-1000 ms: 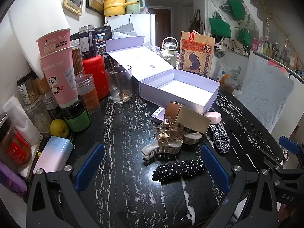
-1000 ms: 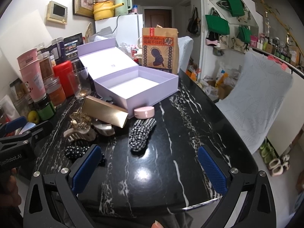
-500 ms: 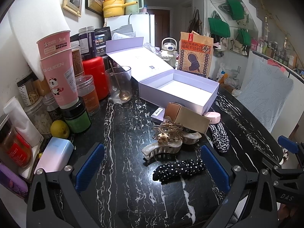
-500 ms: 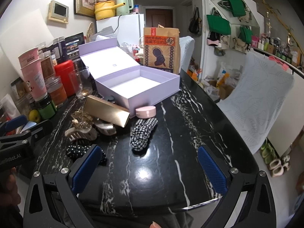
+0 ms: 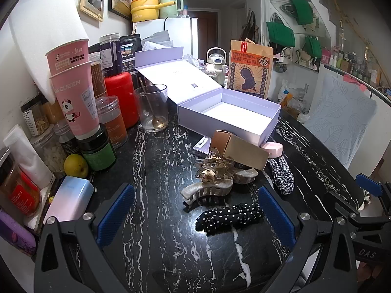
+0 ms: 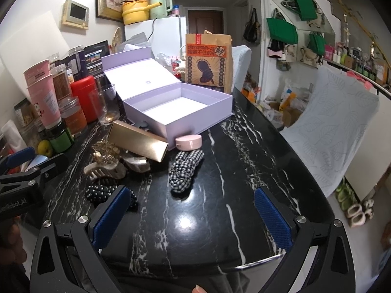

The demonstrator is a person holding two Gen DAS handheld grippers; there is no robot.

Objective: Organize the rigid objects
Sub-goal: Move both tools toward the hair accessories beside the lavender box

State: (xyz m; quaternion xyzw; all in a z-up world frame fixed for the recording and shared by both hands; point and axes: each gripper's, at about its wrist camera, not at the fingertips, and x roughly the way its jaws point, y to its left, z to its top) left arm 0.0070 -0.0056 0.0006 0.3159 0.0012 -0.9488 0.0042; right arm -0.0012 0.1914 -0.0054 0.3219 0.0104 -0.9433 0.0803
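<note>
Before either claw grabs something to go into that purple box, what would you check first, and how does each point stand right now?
1. Purple box open, inside bare: ok.
2. Left claw open, holding nothing: ok.
3. Right claw open, holding nothing: ok.
4. Beige hair clip free to lift: not ok, gold clip rests on it.
5. Gold carton lying flat: not ok, it leans on the box.
6. Pink round case reachable: ok.
</note>
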